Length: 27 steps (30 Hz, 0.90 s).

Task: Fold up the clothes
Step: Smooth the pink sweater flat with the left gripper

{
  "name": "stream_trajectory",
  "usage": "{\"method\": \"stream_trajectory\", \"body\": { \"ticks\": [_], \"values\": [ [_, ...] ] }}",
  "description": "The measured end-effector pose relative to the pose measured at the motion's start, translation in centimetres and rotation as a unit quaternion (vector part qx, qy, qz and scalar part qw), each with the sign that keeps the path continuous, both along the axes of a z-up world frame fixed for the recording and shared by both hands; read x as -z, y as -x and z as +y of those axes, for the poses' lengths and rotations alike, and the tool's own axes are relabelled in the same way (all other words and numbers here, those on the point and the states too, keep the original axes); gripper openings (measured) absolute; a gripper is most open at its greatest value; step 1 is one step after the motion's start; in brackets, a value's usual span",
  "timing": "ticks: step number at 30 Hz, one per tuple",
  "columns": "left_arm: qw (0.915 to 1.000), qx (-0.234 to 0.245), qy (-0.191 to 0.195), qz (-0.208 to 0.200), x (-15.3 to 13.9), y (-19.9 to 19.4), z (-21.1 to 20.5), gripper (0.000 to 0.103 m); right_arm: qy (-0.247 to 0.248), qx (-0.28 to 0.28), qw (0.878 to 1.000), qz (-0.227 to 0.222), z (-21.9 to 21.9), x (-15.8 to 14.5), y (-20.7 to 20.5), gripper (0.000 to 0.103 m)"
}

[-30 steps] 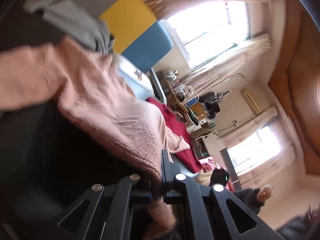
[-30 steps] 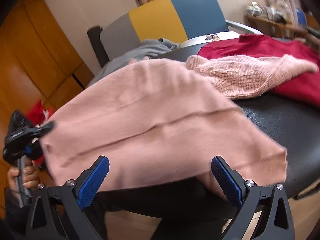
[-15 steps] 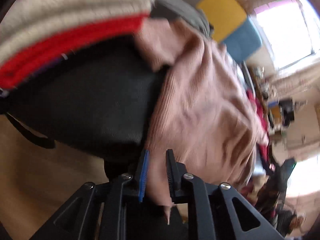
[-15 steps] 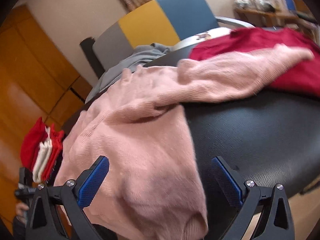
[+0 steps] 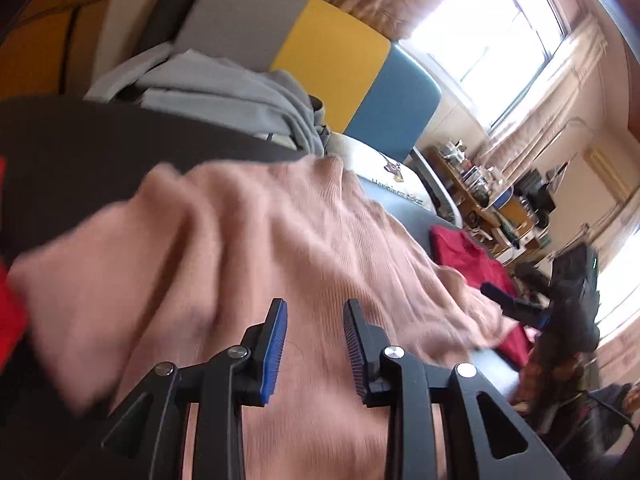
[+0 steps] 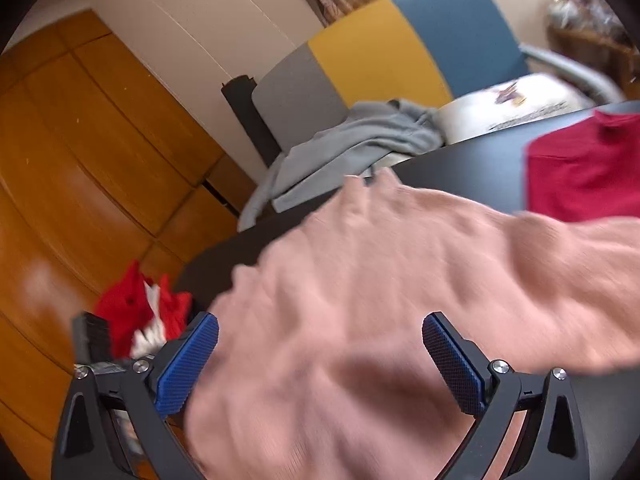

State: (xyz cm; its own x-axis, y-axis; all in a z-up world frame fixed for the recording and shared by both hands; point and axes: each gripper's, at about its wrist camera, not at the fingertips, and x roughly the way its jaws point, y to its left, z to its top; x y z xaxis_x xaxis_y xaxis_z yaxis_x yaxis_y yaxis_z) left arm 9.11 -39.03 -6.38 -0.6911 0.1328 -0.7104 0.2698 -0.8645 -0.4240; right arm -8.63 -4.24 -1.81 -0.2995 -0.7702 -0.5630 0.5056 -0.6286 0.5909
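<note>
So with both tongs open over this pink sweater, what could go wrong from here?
1. The pink sweater lies bunched and wrinkled, so the left tongs or right tongs might pinch several layers and set a crooked fold.
2. Part of it lies close to the red garment, which could get dragged along.
3. Its near end seems to hang past the black surface, so the loose sweater might slide off.
</note>
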Motion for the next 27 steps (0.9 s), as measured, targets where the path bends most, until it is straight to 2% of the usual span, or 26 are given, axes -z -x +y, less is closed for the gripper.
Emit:
{"method": "stream_trajectory", "body": {
  "ticks": [2, 4, 6, 7, 8, 9, 10, 11, 13, 14, 15, 18, 22, 25, 27],
  "values": [
    [0.9995, 0.0, 0.026, -0.016, 1.0, 3.2, -0.3, 0.029, -0.022, -0.012, 0.999, -0.026, -2.7, 1.2, 4.0, 0.103],
    [0.9982, -0.001, 0.051, -0.032, 1.9, 6.3, -0.6, 0.029, -0.07, -0.012, 0.995, -0.073, -5.6, 3.8, 8.9, 0.103],
    [0.9959, -0.001, 0.077, -0.047, 2.9, 9.5, -1.0, 0.029, -0.111, -0.016, 0.988, -0.101, -7.6, 6.6, 12.9, 0.103],
    [0.9944, -0.001, 0.09, -0.055, 3.4, 11.0, -1.1, 0.029, -0.142, -0.011, 0.984, -0.104, -8.5, 8.0, 14.6, 0.103],
    [0.9922, 0.01, 0.116, -0.045, 3.9, 11.4, -1.1, 0.028, -0.174, -0.004, 0.98, -0.1, -9.1, 9.2, 15.9, 0.103],
    [0.9891, 0.02, 0.141, -0.035, 4.5, 11.7, -1.0, 0.029, -0.203, -0.001, 0.975, -0.089, -9.9, 10.5, 17.2, 0.103],
    [0.9853, 0.031, 0.166, -0.025, 5.1, 12.1, -1.0, 0.029, -0.217, 0.001, 0.975, -0.057, -10.6, 10.8, 17.9, 0.103],
    [0.9861, 0.031, 0.162, -0.024, 5.0, 12.6, -1.5, 0.029, -0.226, -0.002, 0.974, -0.019, -11.4, 10.7, 18.3, 0.103],
    [0.9895, 0.031, 0.14, -0.017, 5.1, 13.6, -2.9, 0.031, -0.273, -0.01, 0.96, 0.058, -13.3, 11.4, 19.2, 0.103],
    [0.9911, 0.031, 0.129, -0.013, 5.1, 14.1, -3.7, 0.031, -0.287, -0.01, 0.953, 0.093, -14.0, 11.7, 19.4, 0.103],
    [0.9925, 0.031, 0.118, -0.009, 5.1, 14.5, -4.5, 0.031, -0.286, -0.011, 0.951, 0.115, -14.4, 11.8, 19.9, 0.103],
    [0.9949, 0.033, 0.095, 0.003, 5.5, 15.5, -5.7, 0.031, -0.267, -0.005, 0.956, 0.119, -14.9, 11.7, 21.5, 0.103],
    [0.995, 0.035, 0.094, 0.002, 6.0, 16.4, -5.7, 0.031, -0.27, -0.006, 0.954, 0.13, -15.2, 11.5, 21.5, 0.103],
    [0.9921, 0.031, 0.119, -0.027, 5.3, 16.5, -4.7, 0.031, -0.274, -0.005, 0.953, 0.128, -15.7, 11.4, 21.2, 0.103],
    [0.9891, 0.027, 0.135, -0.052, 4.4, 16.4, -4.0, 0.03, -0.283, -0.017, 0.953, 0.108, -15.8, 10.8, 20.3, 0.103]
  ]
}}
